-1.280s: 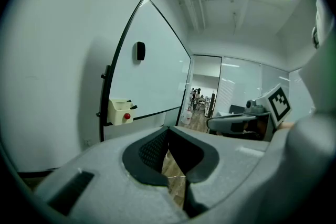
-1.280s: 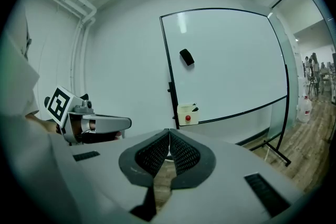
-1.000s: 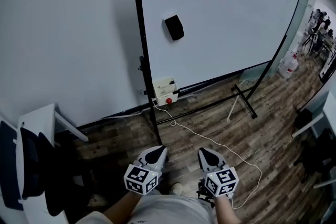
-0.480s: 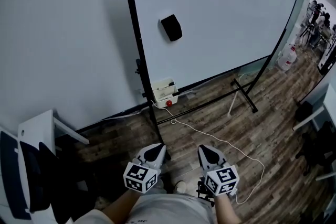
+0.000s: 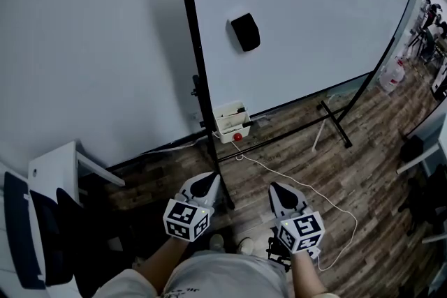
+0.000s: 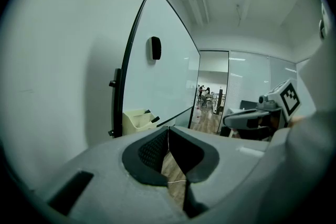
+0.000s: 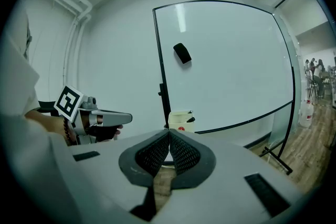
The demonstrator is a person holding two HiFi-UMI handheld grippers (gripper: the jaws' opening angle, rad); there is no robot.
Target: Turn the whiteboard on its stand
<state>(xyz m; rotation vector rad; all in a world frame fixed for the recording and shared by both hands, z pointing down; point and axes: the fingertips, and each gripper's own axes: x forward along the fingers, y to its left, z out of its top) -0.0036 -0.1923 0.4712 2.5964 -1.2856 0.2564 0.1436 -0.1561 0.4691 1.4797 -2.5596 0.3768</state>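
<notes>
A large whiteboard [image 5: 307, 17] in a black frame stands upright on a black floor stand [image 5: 335, 123], well ahead of both grippers. A black eraser [image 5: 246, 32] sticks to its face. The frame's left post [image 5: 199, 80] carries a cream tray [image 5: 232, 119] with a red knob. My left gripper [image 5: 207, 180] is shut and empty, low and close to the post's foot. My right gripper [image 5: 277, 189] is shut and empty beside it. In the right gripper view the whiteboard [image 7: 231, 65] fills the middle; in the left gripper view the whiteboard [image 6: 163, 76] runs off edge-on.
A white cable [image 5: 307, 192] trails over the wood floor from the tray toward the right. A white table [image 5: 49, 171] and a dark chair [image 5: 42, 234] stand at the left. A water jug [image 5: 392, 75] sits at the board's far right end. A white wall lies behind.
The view has shifted, so the board and its post sit slightly further right and lower in the picture. Both grippers stay shut, side by side, and have edged closer to the post's foot.
</notes>
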